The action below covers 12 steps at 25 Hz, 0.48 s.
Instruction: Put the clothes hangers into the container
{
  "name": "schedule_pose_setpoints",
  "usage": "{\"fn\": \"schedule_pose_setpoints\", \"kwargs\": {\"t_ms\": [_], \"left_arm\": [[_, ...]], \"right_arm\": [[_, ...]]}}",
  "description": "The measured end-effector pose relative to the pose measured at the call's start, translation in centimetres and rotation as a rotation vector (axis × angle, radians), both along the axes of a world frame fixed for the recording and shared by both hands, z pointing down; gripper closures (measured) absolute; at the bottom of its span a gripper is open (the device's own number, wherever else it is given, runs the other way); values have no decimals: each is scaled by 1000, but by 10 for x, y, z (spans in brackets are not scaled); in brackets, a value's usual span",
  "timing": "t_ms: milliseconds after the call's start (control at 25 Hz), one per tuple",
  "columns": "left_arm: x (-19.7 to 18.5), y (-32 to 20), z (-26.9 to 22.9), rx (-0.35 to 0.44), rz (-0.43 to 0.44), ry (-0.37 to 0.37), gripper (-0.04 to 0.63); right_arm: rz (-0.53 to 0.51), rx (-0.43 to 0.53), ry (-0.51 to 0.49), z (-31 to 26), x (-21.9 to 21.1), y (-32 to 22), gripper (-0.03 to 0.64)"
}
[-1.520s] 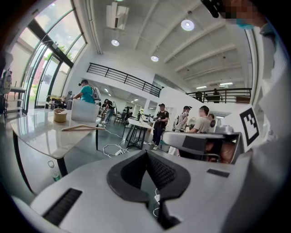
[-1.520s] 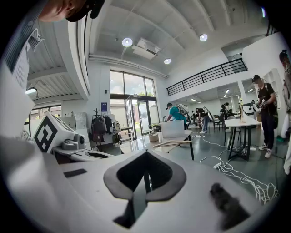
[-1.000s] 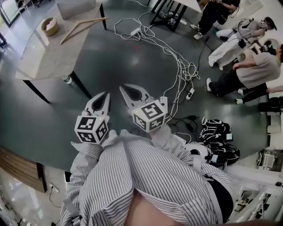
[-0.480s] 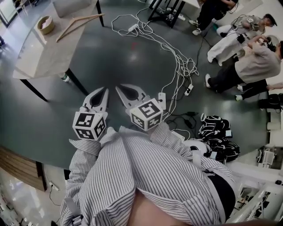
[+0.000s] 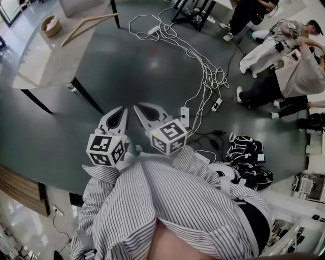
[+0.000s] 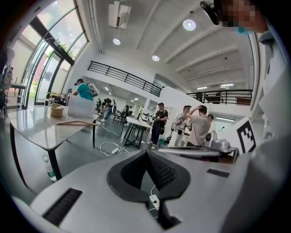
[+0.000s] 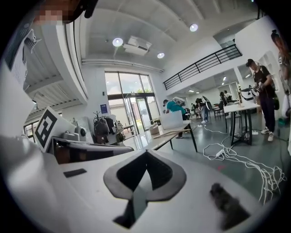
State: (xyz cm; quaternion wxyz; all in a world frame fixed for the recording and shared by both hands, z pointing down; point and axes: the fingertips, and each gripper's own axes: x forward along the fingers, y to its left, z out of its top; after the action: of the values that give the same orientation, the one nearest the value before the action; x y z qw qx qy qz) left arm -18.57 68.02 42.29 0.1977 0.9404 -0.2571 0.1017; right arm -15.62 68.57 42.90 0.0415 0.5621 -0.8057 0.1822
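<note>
A wooden clothes hanger (image 5: 84, 25) lies on the pale table (image 5: 45, 61) far off at the upper left, beside a box-like container (image 5: 84, 6) at the table's far end. In the left gripper view the hanger (image 6: 77, 122) and the container (image 6: 82, 108) show small at the left. They appear again in the right gripper view, hanger (image 7: 175, 132) and container (image 7: 172, 120). My left gripper (image 5: 122, 108) and right gripper (image 5: 136, 106) hang side by side over the dark floor, close to my striped shirt. Both are shut and empty, well short of the table.
A small round basket (image 5: 51, 23) sits on the table near the hanger. White cables and power strips (image 5: 203, 76) sprawl over the floor ahead. People (image 5: 284, 76) sit at the right, with black bags (image 5: 249, 157) near my right side. A bottle (image 5: 71, 87) stands by a table leg.
The table and hanger have slid toward the upper left of the head view. Both grippers sit a little lower, still shut and side by side.
</note>
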Motion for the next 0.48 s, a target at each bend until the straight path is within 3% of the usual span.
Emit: {"fn": "schedule_pose_setpoints", "kwargs": {"t_ms": [200, 480], "left_arm": [[9, -27, 4, 1, -16, -6, 586], [20, -109, 7, -4, -27, 20, 586]], "right_arm": [[-10, 1, -16, 1, 9, -27, 601], [-21, 21, -4, 0, 20, -111, 603]]}}
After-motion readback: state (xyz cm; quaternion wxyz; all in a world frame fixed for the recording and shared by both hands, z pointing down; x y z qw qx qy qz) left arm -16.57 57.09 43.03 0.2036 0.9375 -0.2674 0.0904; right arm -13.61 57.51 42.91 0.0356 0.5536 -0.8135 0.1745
